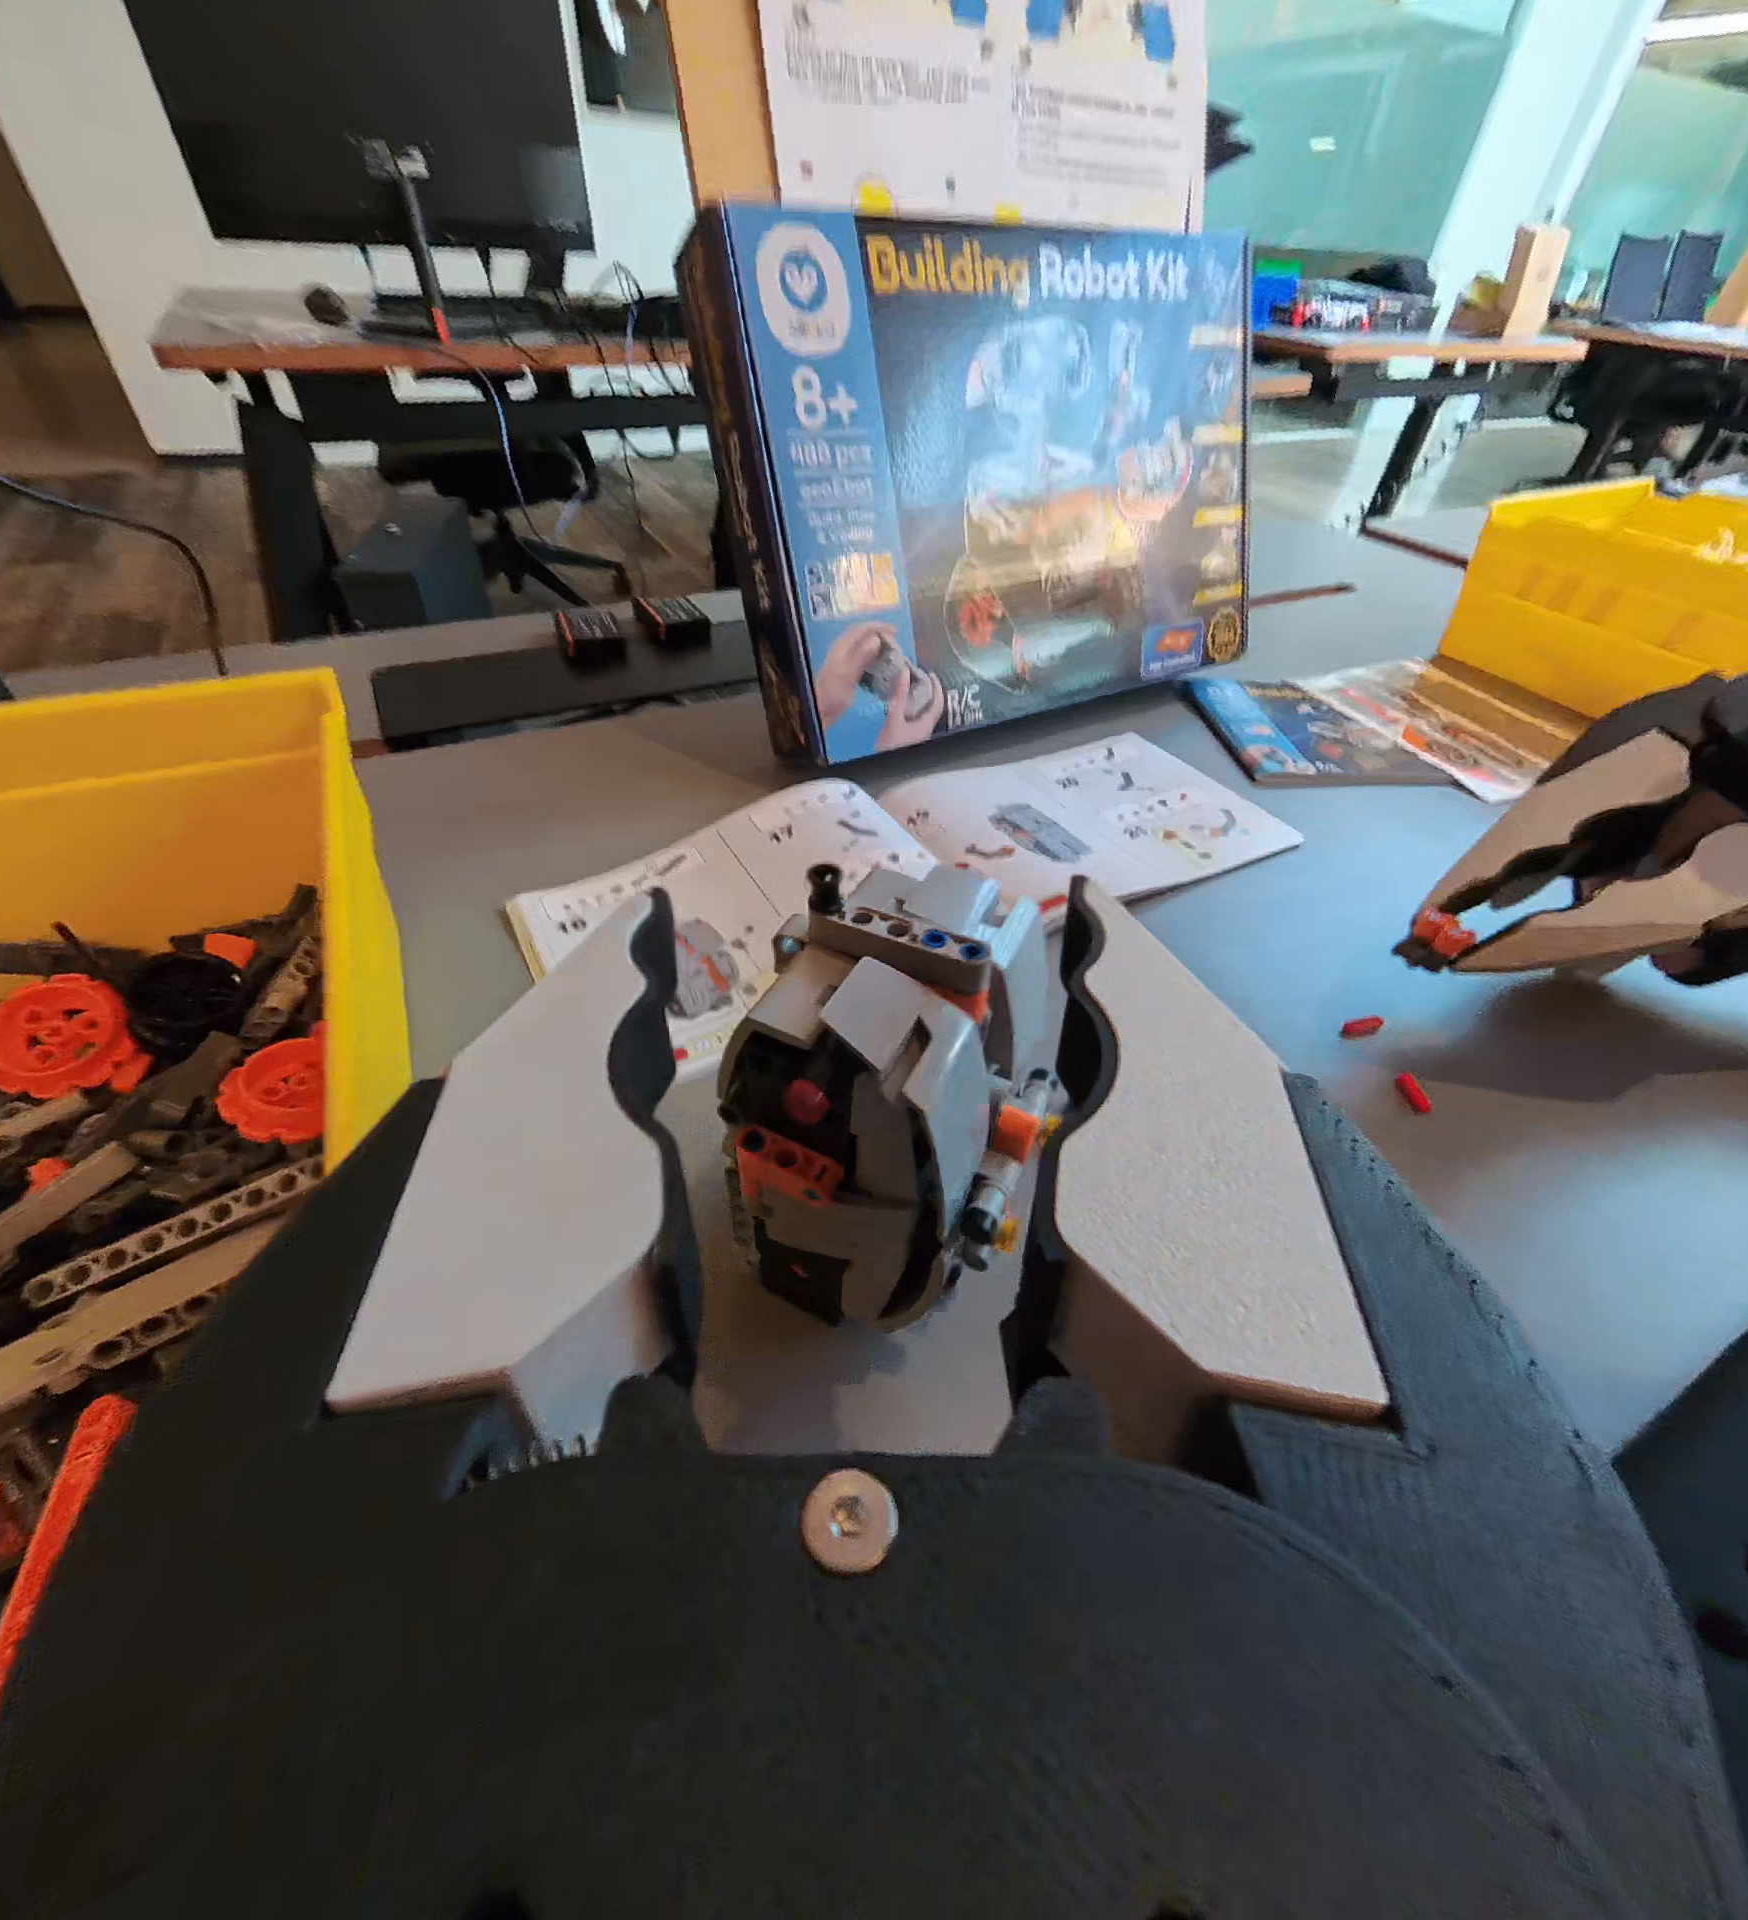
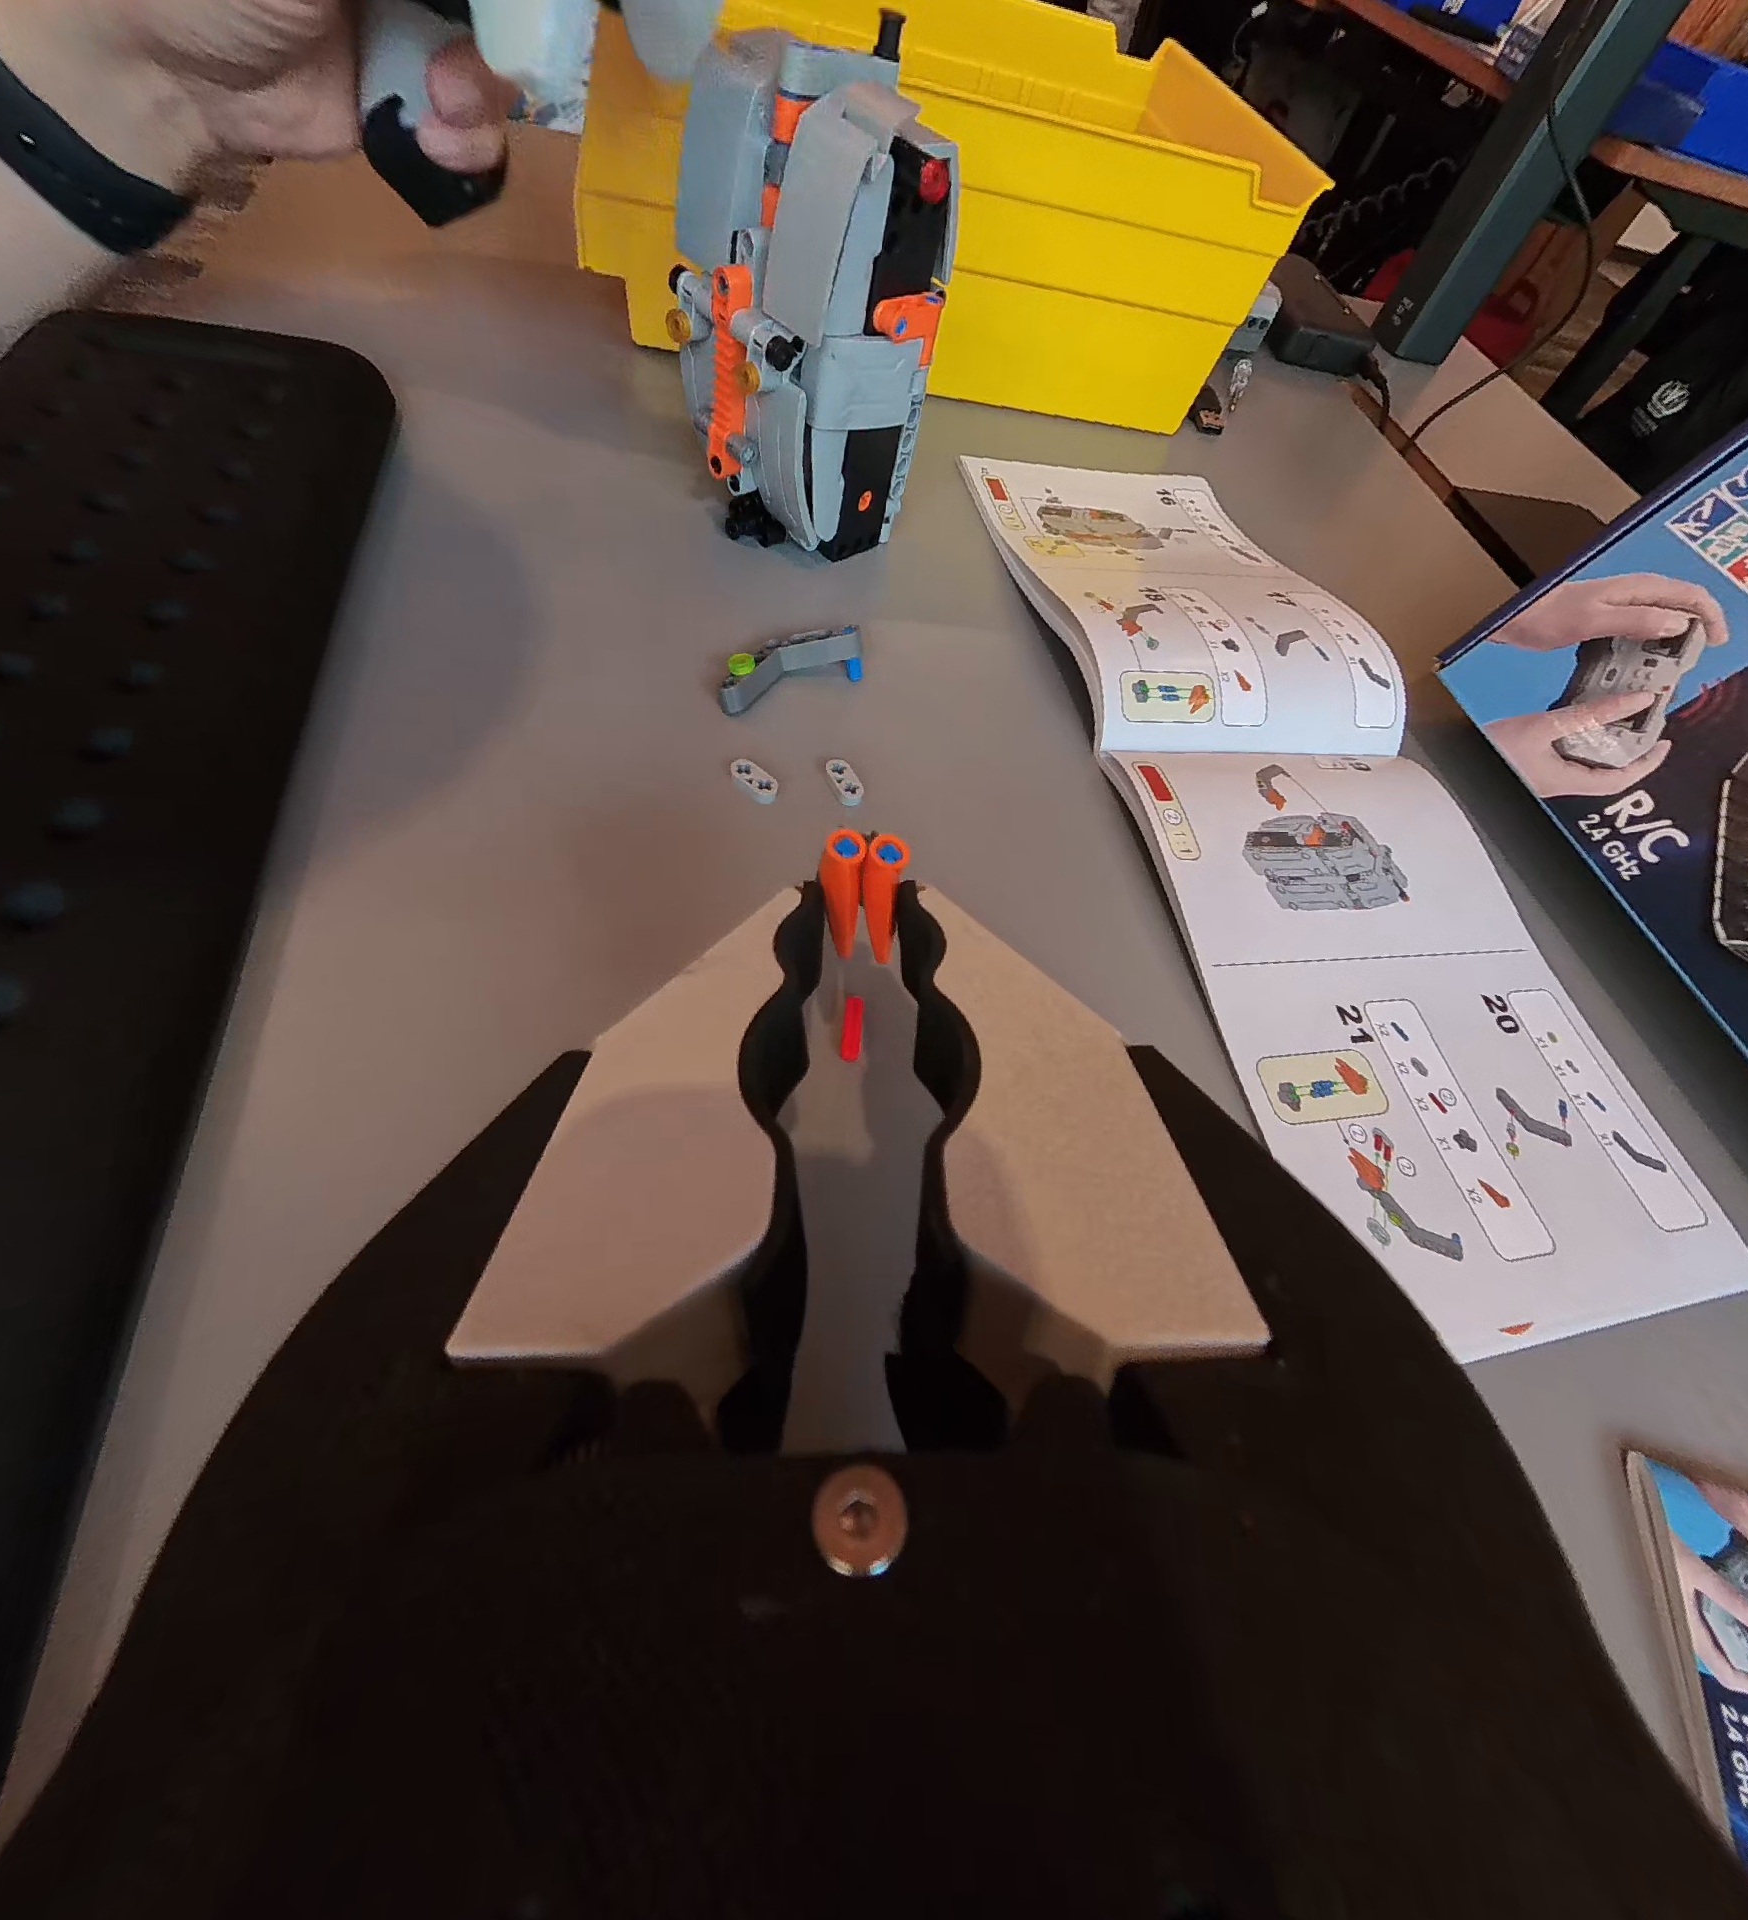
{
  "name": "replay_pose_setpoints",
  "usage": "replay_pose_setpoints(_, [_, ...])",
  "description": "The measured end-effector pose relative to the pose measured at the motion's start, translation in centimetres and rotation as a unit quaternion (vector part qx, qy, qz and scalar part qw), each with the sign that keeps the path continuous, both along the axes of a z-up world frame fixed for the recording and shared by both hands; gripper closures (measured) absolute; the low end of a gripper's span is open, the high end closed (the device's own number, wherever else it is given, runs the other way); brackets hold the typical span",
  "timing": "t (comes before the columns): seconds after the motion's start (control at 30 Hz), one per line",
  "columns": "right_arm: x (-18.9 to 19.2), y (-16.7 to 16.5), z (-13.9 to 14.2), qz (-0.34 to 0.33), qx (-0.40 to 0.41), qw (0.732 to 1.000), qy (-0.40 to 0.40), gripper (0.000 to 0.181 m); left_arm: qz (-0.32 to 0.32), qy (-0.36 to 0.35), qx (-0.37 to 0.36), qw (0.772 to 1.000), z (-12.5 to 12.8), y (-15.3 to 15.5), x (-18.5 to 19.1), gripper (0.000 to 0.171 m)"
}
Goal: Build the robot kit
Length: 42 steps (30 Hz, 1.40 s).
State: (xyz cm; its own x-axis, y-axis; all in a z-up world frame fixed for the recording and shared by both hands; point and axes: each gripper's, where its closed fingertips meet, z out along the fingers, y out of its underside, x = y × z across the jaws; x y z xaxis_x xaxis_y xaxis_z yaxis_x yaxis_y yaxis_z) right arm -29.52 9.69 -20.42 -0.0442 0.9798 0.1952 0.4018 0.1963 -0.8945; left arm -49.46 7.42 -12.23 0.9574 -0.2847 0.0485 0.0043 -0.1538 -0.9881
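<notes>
A grey, black and orange brick model (image 1: 875,1101) stands upright on the grey table (image 1: 1472,1195). My left gripper (image 1: 870,899) is open, with one jaw on each side of the model. The right finger is close against it; a gap shows at the left finger. The model also shows in the right wrist view (image 2: 818,301), with the left gripper's hand (image 2: 226,73) beside its top. My right gripper (image 2: 859,891) is shut on two orange cone pieces with blue pins (image 2: 865,883), low over the table. It also shows in the left wrist view (image 1: 1431,935).
A bent grey beam piece (image 2: 787,670), two small grey links (image 2: 754,779) and a red pin (image 2: 851,1029) lie ahead of the right gripper. An open booklet (image 2: 1265,831), the kit box (image 1: 984,468), a yellow parts bin (image 1: 122,831), another bin (image 1: 1628,592) and a black mat (image 2: 101,727) surround the area.
</notes>
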Motion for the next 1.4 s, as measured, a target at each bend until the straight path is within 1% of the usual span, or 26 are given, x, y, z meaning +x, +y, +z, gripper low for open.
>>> replay_pose_setpoints(0.07, [0.0,0.0,-0.1,-0.001,0.003,1.0,-0.004,0.168,0.002,0.003,0.035,0.999,2.0,-1.6,0.6,0.098])
replay_pose_setpoints(0.13, [-0.1,0.0,-0.2,-0.005,0.009,1.0,-0.008,0.168,-0.004,0.018,0.061,0.998,3.5,-3.3,1.8,0.103])
replay_pose_setpoints(0.17, [-0.2,-0.1,-0.3,-0.006,0.011,1.0,-0.011,0.168,-0.014,0.022,0.065,0.998,4.0,-4.1,2.7,0.11])
replay_pose_setpoints(0.2, [-0.3,-0.1,-0.4,-0.006,0.013,1.0,-0.015,0.168,-0.032,0.014,0.056,0.998,3.9,-4.6,4.0,0.124])
replay_pose_setpoints(0.23, [-0.5,-0.2,-0.6,-0.006,0.015,1.0,-0.021,0.168,-0.058,-0.005,0.027,0.998,3.2,-5.1,5.6,0.138])
replay_pose_setpoints(0.27, [-0.6,-0.3,-0.8,-0.004,0.018,0.999,-0.026,0.168,-0.086,-0.026,-0.025,0.996,1.8,-5.2,7.4,0.144])
replay_pose_setpoints(0.3, [-0.7,-0.5,-0.9,-0.001,0.022,0.999,-0.03,0.168,-0.106,-0.04,-0.089,0.99,-0.1,-5.1,9.0,0.144])
replay_pose_setpoints(0.33, [-0.8,-0.6,-1.1,0.001,0.027,0.999,-0.033,0.168,-0.111,-0.036,-0.146,0.982,-2.1,-4.7,10.0,0.145])
replay_pose_setpoints(0.37, [-0.8,-0.7,-1.3,0.005,0.031,0.999,-0.038,0.168,-0.096,-0.021,-0.186,0.978,-3.8,-3.9,10.4,0.147])
replay_pose_setpoints(0.4, [-0.8,-0.8,-1.4,0.007,0.034,0.999,-0.041,0.168,-0.07,0.004,-0.217,0.974,-5.4,-3.1,10.4,0.144])
replay_pose_setpoints(0.43, [-0.8,-0.9,-1.3,0.008,0.038,0.998,-0.041,0.168,-0.048,0.04,-0.238,0.969,-6.6,-2.2,10.3,0.144])
replay_pose_setpoints(0.47, [-0.7,-0.9,-1.3,0.007,0.041,0.998,-0.04,0.168,-0.021,0.082,-0.246,0.965,-7.6,-1.3,9.9,0.144])
replay_pose_setpoints(0.53, [-0.4,-1.0,-0.9,0.006,0.046,0.998,-0.037,0.168,0.036,0.161,-0.269,0.949,-9.2,0.0,8.6,0.142])
replay_pose_setpoints(0.6, [0.0,-1.0,-0.5,0.005,0.054,0.998,-0.032,0.168,0.072,0.2,-0.288,0.934,-10.3,0.9,7.7,0.14])
replay_pose_setpoints(0.67, [0.1,-1.0,-0.1,0.005,0.065,0.997,-0.031,0.168,0.093,0.197,-0.294,0.931,-10.7,1.6,7.4,0.141])
replay_pose_setpoints(0.8, [-0.1,-1.8,-0.5,0.022,0.076,0.996,-0.043,0.168,0.088,0.175,-0.31,0.93,-11.2,2.4,7.7,0.145])
replay_pose_setpoints(0.87, [-0.2,-2.1,-1.0,0.03,0.089,0.994,-0.055,0.168,0.081,0.179,-0.331,0.923,-11.9,2.4,7.8,0.142])
replay_pose_setpoints(0.97, [-0.2,-2.5,-1.3,0.041,0.11,0.991,-0.066,0.168,0.078,0.204,-0.357,0.908,-13.0,2.3,7.6,0.138])
replay_pose_setpoints(1.03, [-0.2,-2.7,-1.3,0.044,0.117,0.99,-0.068,0.168,0.071,0.196,-0.358,0.91,-13.2,2.3,7.9,0.139])
replay_pose_setpoints(1.07, [-0.2,-2.7,-1.3,0.045,0.119,0.989,-0.069,0.168,0.065,0.193,-0.358,0.911,-13.2,2.3,8.1,0.142])
replay_pose_setpoints(1.1, [-0.2,-2.8,-1.4,0.046,0.12,0.989,-0.071,0.168,0.059,0.191,-0.355,0.913,-13.3,2.3,8.2,0.149])
replay_pose_setpoints(1.13, [-0.2,-2.8,-1.4,0.047,0.12,0.989,-0.072,0.168,0.049,0.187,-0.351,0.916,-13.4,2.4,8.4,0.163])
replay_pose_setpoints(1.23, [-0.2,-2.8,-1.6,0.048,0.116,0.989,-0.076,0.168,0.028,0.17,-0.332,0.927,-13.4,2.4,9.1,0.166])
replay_pose_setpoints(1.3, [-0.2,-2.5,-1.6,0.04,0.113,0.99,-0.078,0.168,0.013,0.145,-0.318,0.937,-13.2,2.3,9.8,0.166])
replay_pose_setpoints(1.37, [-0.2,-2.1,-1.5,0.027,0.104,0.991,-0.077,0.168,-0.01,0.097,-0.288,0.953,-12.2,2.4,10.9,0.166])
replay_pose_setpoints(1.4, [-0.2,-1.9,-1.3,0.019,0.096,0.992,-0.074,0.168,-0.024,0.06,-0.268,0.961,-11.4,2.5,11.6,0.166])
